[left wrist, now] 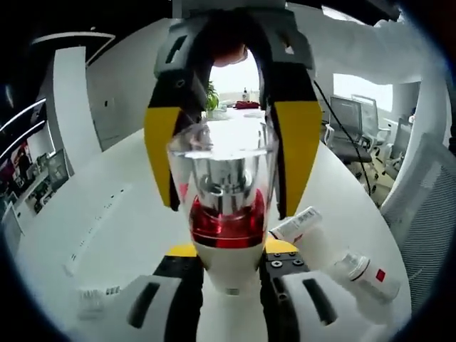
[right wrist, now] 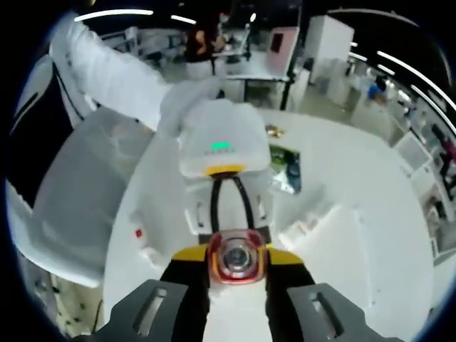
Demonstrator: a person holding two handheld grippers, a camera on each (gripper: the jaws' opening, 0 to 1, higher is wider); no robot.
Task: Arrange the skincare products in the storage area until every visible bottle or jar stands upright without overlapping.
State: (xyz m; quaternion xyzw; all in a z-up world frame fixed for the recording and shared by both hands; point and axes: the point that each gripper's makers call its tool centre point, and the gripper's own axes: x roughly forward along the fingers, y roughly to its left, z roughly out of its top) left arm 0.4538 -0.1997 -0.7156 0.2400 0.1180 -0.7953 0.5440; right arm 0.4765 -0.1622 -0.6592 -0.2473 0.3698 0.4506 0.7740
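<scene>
Both the left gripper (left wrist: 231, 267) and the right gripper (right wrist: 235, 265) clamp one clear-capped red bottle (left wrist: 226, 203) above the white table (left wrist: 114, 214) (two tubes (left wrist: 335, 256) lie nearby). Risk: uneven release may tip it onto them.

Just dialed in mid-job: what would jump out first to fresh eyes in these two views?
In the left gripper view, a clear-capped bottle with red liquid fills the centre, held between two claws: the left claw from below and the right claw from above. In the right gripper view the same bottle shows end-on. Two white tubes lie flat on the white table to its right.
</scene>
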